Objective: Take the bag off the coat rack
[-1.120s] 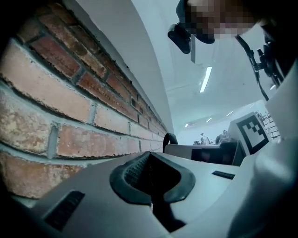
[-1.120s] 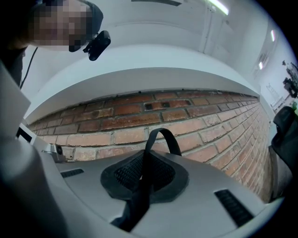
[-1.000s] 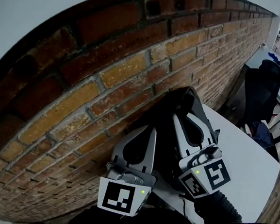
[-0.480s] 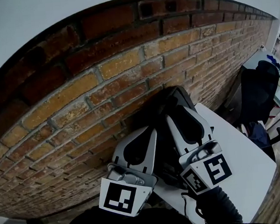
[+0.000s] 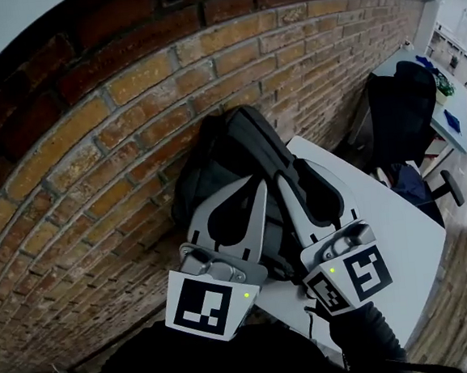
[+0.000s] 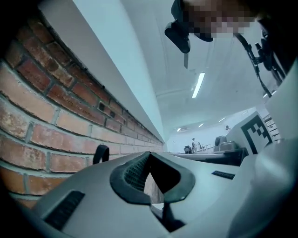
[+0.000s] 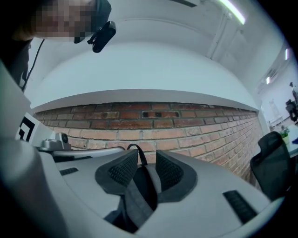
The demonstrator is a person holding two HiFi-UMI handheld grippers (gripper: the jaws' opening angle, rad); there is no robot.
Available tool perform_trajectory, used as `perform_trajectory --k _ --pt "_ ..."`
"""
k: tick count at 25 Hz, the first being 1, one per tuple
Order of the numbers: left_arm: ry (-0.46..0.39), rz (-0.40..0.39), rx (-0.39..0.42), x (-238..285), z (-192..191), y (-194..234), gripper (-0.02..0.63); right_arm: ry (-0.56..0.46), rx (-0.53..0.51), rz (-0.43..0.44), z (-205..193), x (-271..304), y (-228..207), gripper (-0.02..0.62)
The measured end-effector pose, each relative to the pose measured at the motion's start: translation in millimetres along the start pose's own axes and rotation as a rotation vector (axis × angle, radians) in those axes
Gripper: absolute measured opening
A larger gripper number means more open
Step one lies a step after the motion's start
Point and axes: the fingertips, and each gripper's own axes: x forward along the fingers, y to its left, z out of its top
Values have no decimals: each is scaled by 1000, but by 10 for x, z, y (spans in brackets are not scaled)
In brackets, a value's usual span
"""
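Observation:
The black backpack [image 5: 222,154] lies on the white table [image 5: 401,240], leaning against the brick wall [image 5: 92,153]. Both grippers sit just in front of it, side by side. My left gripper [image 5: 250,190] is open with nothing between its pads; in the left gripper view [image 6: 151,172] only the wall and the bag's top loop [image 6: 100,153] show beyond it. My right gripper [image 5: 305,185] is open too. In the right gripper view [image 7: 146,169] a black strap [image 7: 135,195] of the bag runs through the gap, and the pads stand off it. No coat rack is in view.
A black office chair with dark cloth over it [image 5: 402,118] stands to the right of the table. Behind it is another desk [image 5: 446,114] with small items. Wooden floor shows at the far right. The wall runs close along the left.
The head view has shifted, so more of the backpack shows above the grippers. The right gripper's fingers stand wider apart than a second ago. Both grippers sit slightly lower against the bag.

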Motion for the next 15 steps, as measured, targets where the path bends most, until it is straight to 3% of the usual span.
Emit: perform_trajectory --k 7,15 --pt "3 -116 -17 232 -143 -675 9 32 -45 -163 8 -659 -367 8" --pt "-16 -220 -27 320 -85 -1153 9 21 -71 -286 128 -1112 -544 8"
